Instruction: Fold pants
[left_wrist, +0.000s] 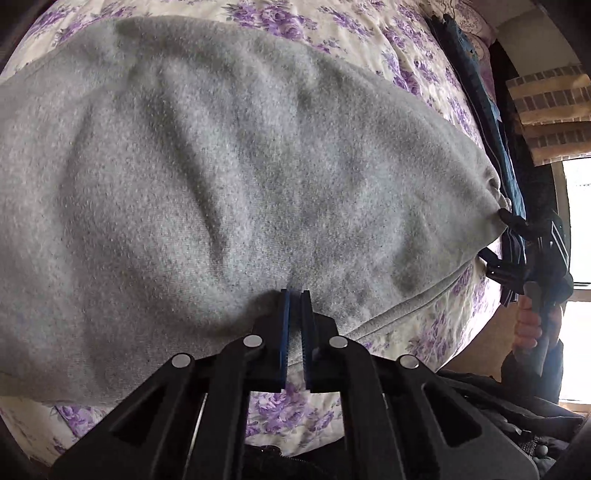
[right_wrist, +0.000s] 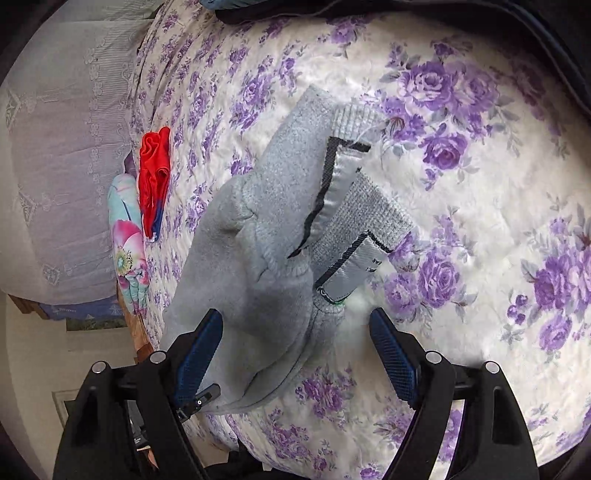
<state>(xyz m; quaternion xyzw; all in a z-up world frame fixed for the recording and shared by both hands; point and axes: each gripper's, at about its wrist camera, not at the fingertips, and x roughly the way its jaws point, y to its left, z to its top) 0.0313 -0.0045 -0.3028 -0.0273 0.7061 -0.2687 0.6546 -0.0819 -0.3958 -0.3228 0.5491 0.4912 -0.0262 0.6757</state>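
Note:
Grey fleece pants (left_wrist: 221, 177) lie spread over a purple-flowered bedspread (left_wrist: 288, 406). At their near edge my left gripper (left_wrist: 295, 297) is shut on the grey fabric, which bunches at the fingertips. In the right wrist view the pants' end (right_wrist: 266, 236) shows ribbed cuffs (right_wrist: 369, 210) and a grey label with black trim. My right gripper (right_wrist: 295, 328) stands open, with a fold of the grey fabric lying between its blue pads (right_wrist: 391, 350), not pressed. The left wrist view also shows the right gripper (left_wrist: 532, 251) at the pants' far right corner, with a hand (left_wrist: 528, 325) on its handle.
A red garment (right_wrist: 155, 177) and a bright flowered cloth (right_wrist: 129, 251) lie at the bed's far edge, beside a pale lace cover (right_wrist: 55, 166). A dark blue garment (left_wrist: 491, 122) lies along the bed's right side. A bright window (left_wrist: 576, 221) is beyond it.

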